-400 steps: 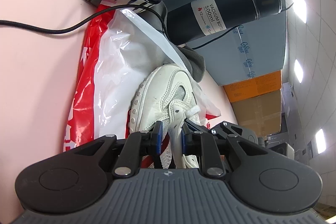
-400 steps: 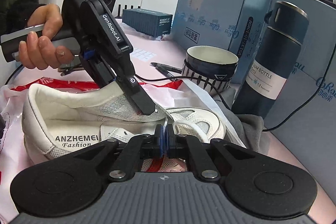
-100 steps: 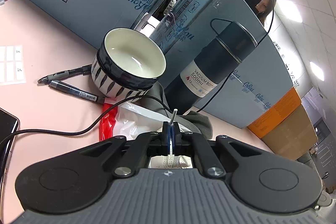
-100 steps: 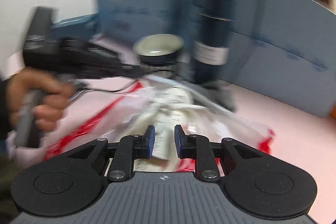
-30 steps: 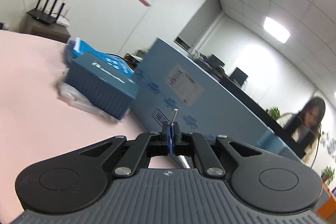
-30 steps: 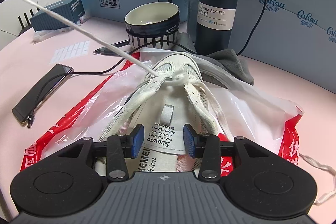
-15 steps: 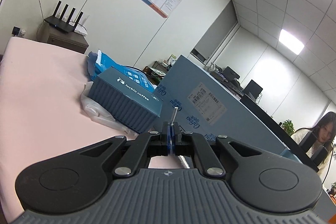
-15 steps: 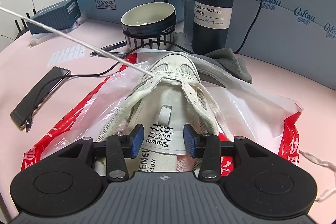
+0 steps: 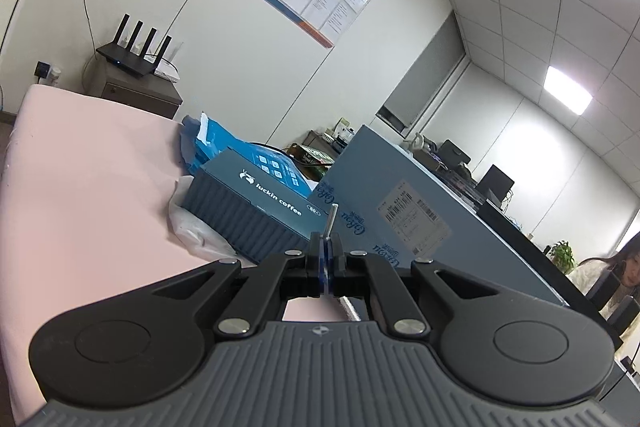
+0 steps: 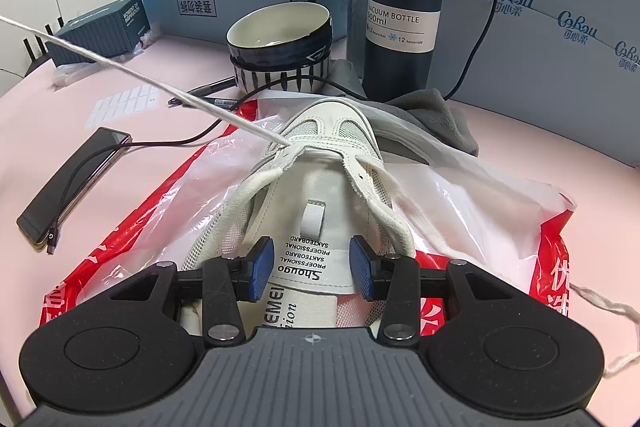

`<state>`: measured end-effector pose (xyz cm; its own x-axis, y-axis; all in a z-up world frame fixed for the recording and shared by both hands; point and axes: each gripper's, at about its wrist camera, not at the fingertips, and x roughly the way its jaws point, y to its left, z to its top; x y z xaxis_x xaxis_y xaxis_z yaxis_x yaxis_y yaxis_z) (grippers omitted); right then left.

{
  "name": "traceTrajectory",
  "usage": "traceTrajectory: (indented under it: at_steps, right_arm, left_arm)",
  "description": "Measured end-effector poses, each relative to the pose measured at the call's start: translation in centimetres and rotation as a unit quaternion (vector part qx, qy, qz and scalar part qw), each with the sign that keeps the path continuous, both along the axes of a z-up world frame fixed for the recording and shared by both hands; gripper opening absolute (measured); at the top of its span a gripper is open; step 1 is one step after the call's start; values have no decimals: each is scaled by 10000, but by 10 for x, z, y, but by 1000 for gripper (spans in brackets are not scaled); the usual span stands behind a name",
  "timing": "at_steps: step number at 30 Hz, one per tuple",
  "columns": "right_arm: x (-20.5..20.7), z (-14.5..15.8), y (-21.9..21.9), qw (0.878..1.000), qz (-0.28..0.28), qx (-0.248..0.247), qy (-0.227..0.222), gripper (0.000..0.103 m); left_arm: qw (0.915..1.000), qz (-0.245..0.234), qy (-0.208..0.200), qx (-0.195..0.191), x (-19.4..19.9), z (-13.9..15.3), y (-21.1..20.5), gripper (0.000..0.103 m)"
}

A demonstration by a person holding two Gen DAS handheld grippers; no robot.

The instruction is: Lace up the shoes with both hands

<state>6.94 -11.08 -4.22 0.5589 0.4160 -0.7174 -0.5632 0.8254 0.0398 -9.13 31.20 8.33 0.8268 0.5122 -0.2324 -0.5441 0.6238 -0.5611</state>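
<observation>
Pinching lace tip (image 9: 331,217) (left fingers (image 9: 315,247)), right fingers (image 10: 262,263) apart

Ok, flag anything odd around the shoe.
The shoe is barely laced, only its front eyelets threaded. One lace stretches taut off to the left; another loose end trails across the table.

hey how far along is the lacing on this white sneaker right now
Early stage. Done: the lace runs through only the front eyelets of the white sneaker. In hand: the left gripper is shut on the lace tip, with the lace taut up and away. The right gripper is open over the tongue. Left: the eyelets further back look unlaced.
</observation>
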Motion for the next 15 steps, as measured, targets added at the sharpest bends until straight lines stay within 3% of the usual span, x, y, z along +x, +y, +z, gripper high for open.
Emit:
traceTrajectory:
  at_steps: [15]
  right_arm:
    - [-1, 0, 0, 10000, 1, 12, -2, 39]
  left_arm:
    - [9994, 305, 107, 127, -8, 7, 25, 1]
